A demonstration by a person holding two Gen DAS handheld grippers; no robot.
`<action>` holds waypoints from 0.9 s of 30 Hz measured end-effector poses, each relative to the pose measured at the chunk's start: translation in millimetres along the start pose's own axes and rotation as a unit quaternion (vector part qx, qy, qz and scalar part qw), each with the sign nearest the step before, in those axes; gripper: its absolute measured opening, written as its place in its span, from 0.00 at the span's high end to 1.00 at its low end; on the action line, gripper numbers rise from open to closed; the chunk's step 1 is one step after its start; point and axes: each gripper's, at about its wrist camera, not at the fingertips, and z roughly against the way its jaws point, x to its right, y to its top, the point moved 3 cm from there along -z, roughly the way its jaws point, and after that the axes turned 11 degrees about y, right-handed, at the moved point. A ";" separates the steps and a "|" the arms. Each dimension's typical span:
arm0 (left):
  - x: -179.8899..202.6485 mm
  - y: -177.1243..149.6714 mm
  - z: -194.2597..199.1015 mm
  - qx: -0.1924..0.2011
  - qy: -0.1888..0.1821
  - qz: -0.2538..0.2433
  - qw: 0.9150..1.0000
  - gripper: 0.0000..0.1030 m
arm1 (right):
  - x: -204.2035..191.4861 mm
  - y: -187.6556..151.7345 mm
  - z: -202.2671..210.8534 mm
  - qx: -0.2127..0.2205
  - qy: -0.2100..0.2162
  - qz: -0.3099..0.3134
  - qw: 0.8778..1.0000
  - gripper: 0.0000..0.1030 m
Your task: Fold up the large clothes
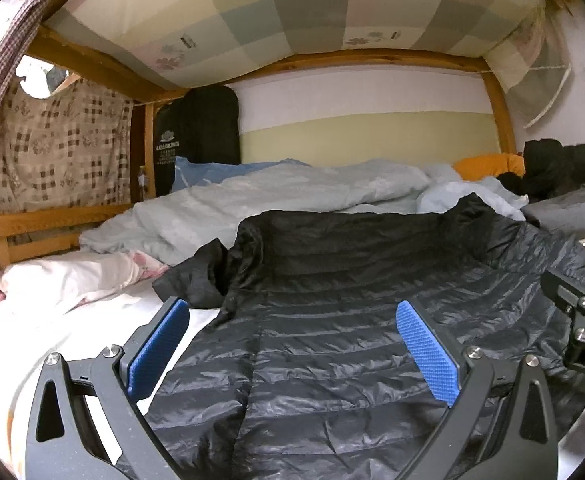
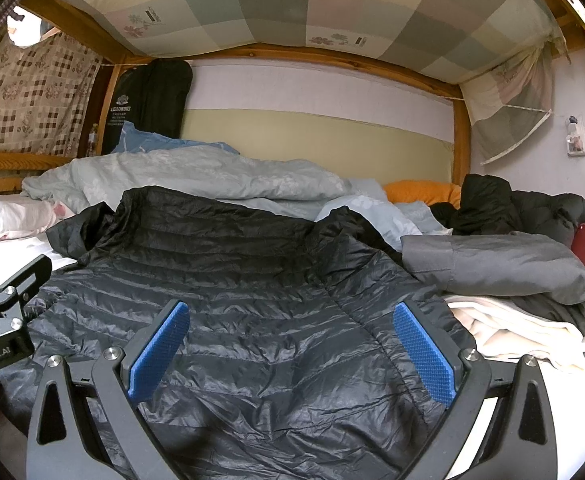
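Jacket [image 1: 332, 320]: spread flat on bed, directly ahead under both my tongs, long axis running away from me; left gripper [image 1: 292, 344] and right gripper [image 2: 292, 344] both agape, empty; sleeve [image 1: 196, 276] nearer my left.

"LEDOKING" on black garment bag [image 2: 132, 120]
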 end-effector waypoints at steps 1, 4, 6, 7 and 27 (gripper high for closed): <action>-2.0 0.0 -1.1 -0.002 -0.001 0.005 1.000 0.00 | 0.2 -0.7 -0.6 0.001 0.000 -0.001 1.000 0.00; -3.8 -1.1 -3.2 -0.007 -0.001 0.010 1.000 0.00 | 1.3 -4.2 -3.4 0.002 -0.003 -0.004 1.000 0.00; -3.9 -1.8 -5.4 -0.012 0.001 0.011 1.000 0.00 | 1.5 -4.7 -4.7 -0.001 -0.006 -0.005 1.000 0.00; -4.3 -2.3 -5.6 -0.012 0.000 0.013 1.000 0.00 | 0.7 -5.8 -6.4 -0.005 -0.005 -0.005 1.000 0.00; -1.8 -2.1 3.3 0.007 -0.008 0.007 1.000 0.00 | 4.6 0.3 -3.2 -0.027 0.004 -0.018 0.999 0.00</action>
